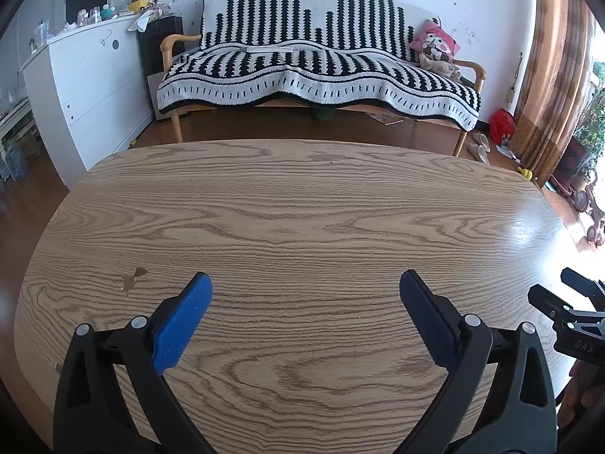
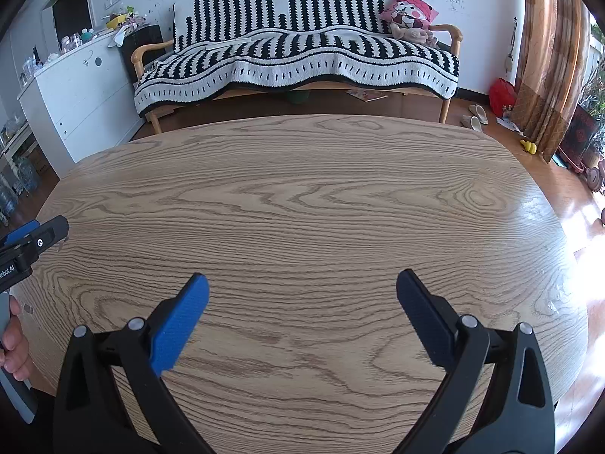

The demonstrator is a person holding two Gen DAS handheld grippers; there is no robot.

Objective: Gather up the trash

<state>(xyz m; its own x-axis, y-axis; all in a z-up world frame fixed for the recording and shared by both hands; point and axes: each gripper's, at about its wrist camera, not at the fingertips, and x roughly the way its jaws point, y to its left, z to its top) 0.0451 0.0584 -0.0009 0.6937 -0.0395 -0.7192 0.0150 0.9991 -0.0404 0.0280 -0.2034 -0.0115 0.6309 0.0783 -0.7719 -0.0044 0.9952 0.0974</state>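
Note:
The wood-grain table (image 1: 302,204) fills both views, and no clear piece of trash lies on it. Small brown flecks (image 1: 134,278) sit on the tabletop just left of my left gripper; I cannot tell whether they are scraps or chips in the surface. My left gripper (image 1: 305,276) hovers over the near part of the table, open, with nothing between its blue pads (image 1: 181,325). My right gripper (image 2: 302,276) is also open and holds nothing over the table (image 2: 321,196). Each gripper shows at the edge of the other's view: the right gripper (image 1: 548,283) and the left gripper (image 2: 41,227), held by a hand (image 2: 13,340).
Beyond the table's far edge stands a wooden sofa (image 1: 314,64) under a black-and-white blanket, with a pink cushion (image 1: 435,43). A white cabinet (image 1: 90,90) with clutter on top is at the left. On the floor at the right are a red bag (image 1: 501,125), slippers (image 1: 478,147) and a curtain (image 1: 548,75).

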